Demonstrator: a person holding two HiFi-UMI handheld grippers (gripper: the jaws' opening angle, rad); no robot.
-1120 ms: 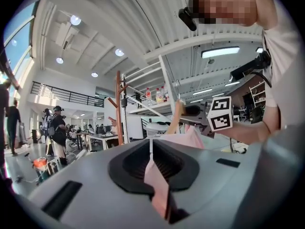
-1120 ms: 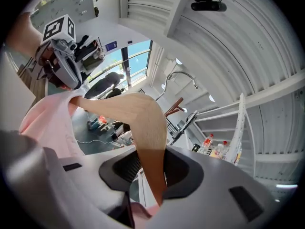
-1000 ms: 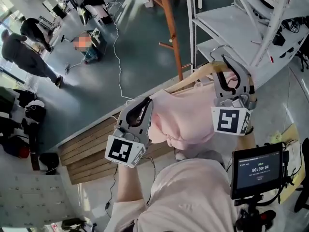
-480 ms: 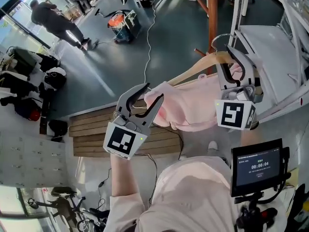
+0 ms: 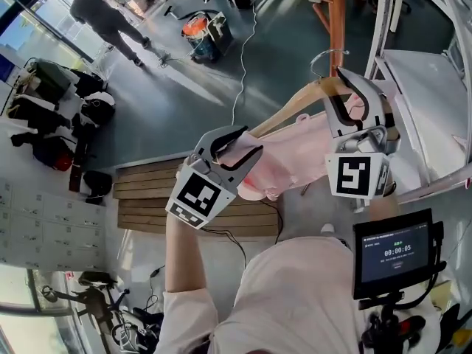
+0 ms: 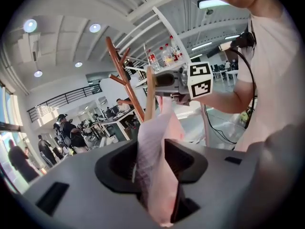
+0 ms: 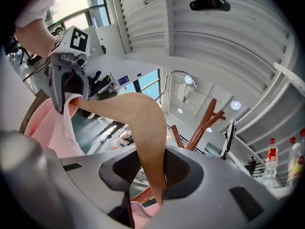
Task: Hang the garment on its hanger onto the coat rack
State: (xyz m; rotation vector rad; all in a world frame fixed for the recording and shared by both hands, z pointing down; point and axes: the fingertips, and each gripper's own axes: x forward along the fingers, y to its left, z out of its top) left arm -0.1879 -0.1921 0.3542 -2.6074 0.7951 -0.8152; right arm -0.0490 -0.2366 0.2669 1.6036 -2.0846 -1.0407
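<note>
My right gripper [image 5: 346, 87] is shut on a wooden hanger [image 5: 284, 116], just below its metal hook [image 5: 324, 54]. A pink garment [image 5: 295, 153] hangs from the hanger. In the right gripper view the hanger [image 7: 138, 123] is pinched between the pads of the right gripper [image 7: 150, 168]. My left gripper [image 5: 247, 142] is at the garment's left end. Its jaws have just been opening, and a fold of the garment [image 6: 155, 142] lies loosely between them. The coat rack [image 5: 337, 13], a brown wooden pole with pegs, stands just beyond the hook.
White metal shelving [image 5: 428, 72] stands right of the rack. A slatted wooden platform [image 5: 147, 198] lies below my left arm, with a cable running across the floor. A small screen [image 5: 391, 260] is mounted at lower right. A person [image 5: 103, 13] and bags are far left.
The left gripper's jaws went from shut on the garment to apart, with cloth still between them. Both grippers and the hanger swung toward the coat rack pole.
</note>
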